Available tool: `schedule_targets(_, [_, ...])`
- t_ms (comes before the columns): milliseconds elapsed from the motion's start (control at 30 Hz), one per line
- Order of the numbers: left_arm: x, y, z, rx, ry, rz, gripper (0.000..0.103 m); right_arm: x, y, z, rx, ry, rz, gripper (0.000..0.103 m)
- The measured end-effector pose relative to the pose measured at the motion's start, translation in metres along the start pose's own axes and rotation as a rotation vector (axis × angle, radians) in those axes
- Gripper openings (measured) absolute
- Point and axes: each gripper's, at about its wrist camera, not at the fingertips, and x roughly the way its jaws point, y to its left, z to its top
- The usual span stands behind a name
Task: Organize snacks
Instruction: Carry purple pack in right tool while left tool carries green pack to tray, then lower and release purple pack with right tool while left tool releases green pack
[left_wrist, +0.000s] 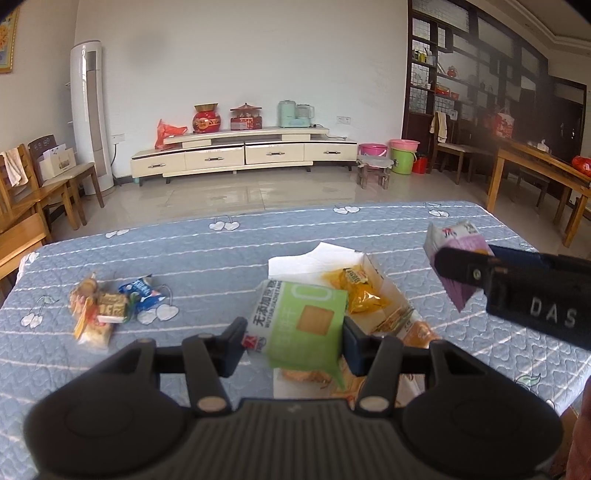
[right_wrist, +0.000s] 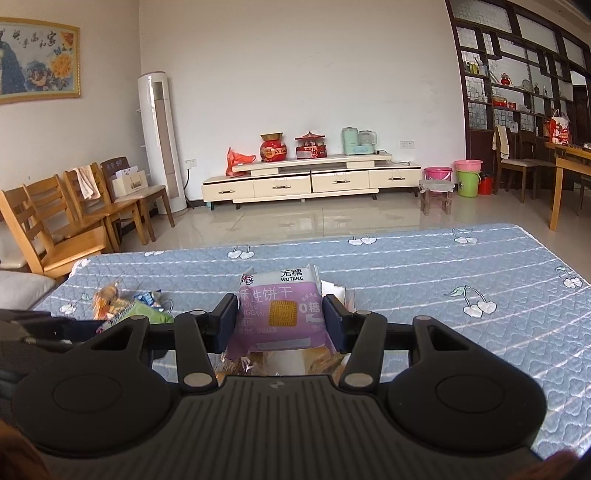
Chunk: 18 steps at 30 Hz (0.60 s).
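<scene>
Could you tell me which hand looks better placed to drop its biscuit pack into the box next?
Left, probably: its tongs hold the green pack right over the box.

Black grippers (left_wrist: 293, 332) (white "DAS" lettering)

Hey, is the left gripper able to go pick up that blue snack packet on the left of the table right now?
Probably not yet: the left gripper is shut on the green biscuit pack. The way to the blue packet looks free otherwise.
</scene>
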Motion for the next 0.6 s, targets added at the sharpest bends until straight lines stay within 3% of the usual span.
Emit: schedule_targets(600, [0.064, -0.026, 0.017, 0.007, 0.07, -0.064, 0.053, 0.064, -0.021, 0.016, 0.045, 0.094, 0.054, 0.063])
